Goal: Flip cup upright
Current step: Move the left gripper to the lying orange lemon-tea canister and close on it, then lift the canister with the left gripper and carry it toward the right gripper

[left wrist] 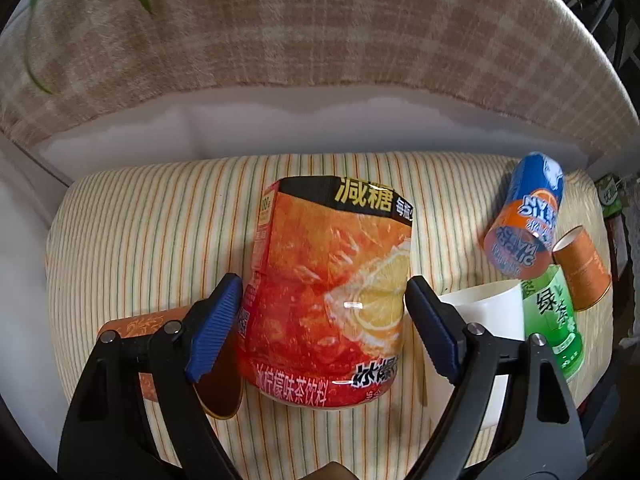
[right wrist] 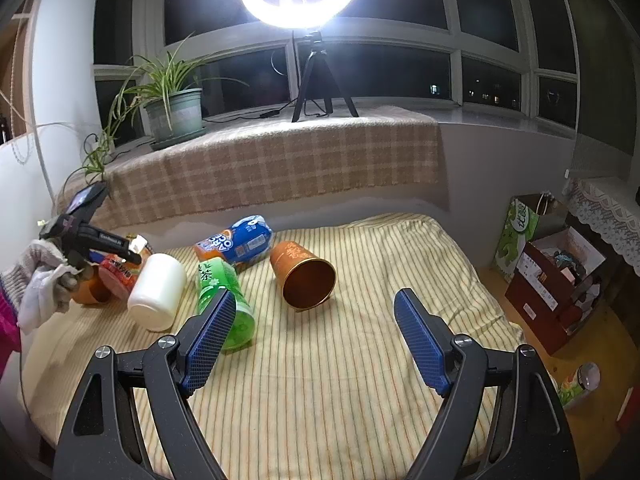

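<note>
A red-orange lemon-tea cup (left wrist: pixel 326 292) sits between the fingers of my left gripper (left wrist: pixel 324 320), on the striped cushion (left wrist: pixel 160 220). The blue pads (left wrist: pixel 214 328) stand just beside its sides, jaws open, not clearly pressing. In the right wrist view the same cup (right wrist: pixel 120 274) is partly hidden behind the left gripper (right wrist: pixel 116 248). My right gripper (right wrist: pixel 310 340) is open and empty above the cushion (right wrist: pixel 320 380). An orange cup (right wrist: pixel 304 278) lies on its side ahead of it, mouth toward me.
A white cup (right wrist: pixel 158 292), a green cup (right wrist: pixel 224 304) and a blue-orange cup (right wrist: pixel 236 244) lie on their sides. Another orange cup (left wrist: pixel 160 344) lies left of the left gripper. Boxes (right wrist: pixel 556 272) stand on the floor at right. A plaid-covered ledge (right wrist: pixel 260 160) is behind.
</note>
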Tool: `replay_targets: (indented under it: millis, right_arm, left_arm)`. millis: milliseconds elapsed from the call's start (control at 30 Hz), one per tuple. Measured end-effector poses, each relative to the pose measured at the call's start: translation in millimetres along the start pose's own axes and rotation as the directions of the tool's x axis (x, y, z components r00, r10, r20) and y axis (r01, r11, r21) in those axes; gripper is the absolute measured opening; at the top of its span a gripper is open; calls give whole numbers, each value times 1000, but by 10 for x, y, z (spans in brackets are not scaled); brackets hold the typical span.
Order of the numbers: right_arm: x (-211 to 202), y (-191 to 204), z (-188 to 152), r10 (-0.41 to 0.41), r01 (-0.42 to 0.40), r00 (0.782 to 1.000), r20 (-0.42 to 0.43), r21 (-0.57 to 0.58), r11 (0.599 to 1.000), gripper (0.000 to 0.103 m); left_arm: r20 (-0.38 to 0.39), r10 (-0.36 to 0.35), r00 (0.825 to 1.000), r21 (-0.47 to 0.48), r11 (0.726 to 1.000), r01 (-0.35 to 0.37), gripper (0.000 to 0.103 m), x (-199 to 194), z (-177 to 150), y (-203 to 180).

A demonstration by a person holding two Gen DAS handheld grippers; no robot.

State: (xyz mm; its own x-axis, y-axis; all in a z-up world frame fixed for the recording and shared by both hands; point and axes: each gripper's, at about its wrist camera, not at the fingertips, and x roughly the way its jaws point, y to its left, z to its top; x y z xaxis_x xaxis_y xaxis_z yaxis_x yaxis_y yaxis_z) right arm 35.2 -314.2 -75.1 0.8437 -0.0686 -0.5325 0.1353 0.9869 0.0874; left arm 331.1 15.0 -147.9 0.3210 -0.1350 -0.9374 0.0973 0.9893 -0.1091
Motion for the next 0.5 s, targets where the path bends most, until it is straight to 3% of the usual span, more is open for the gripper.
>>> replay_targets:
  millis: [500]
  right_arm:
    - [-113, 36, -45, 27, -27, 1000, 6, -4, 1000, 81]
  left_arm:
    - [68, -21, 997, 13, 1000, 21, 84, -561, -192, -2]
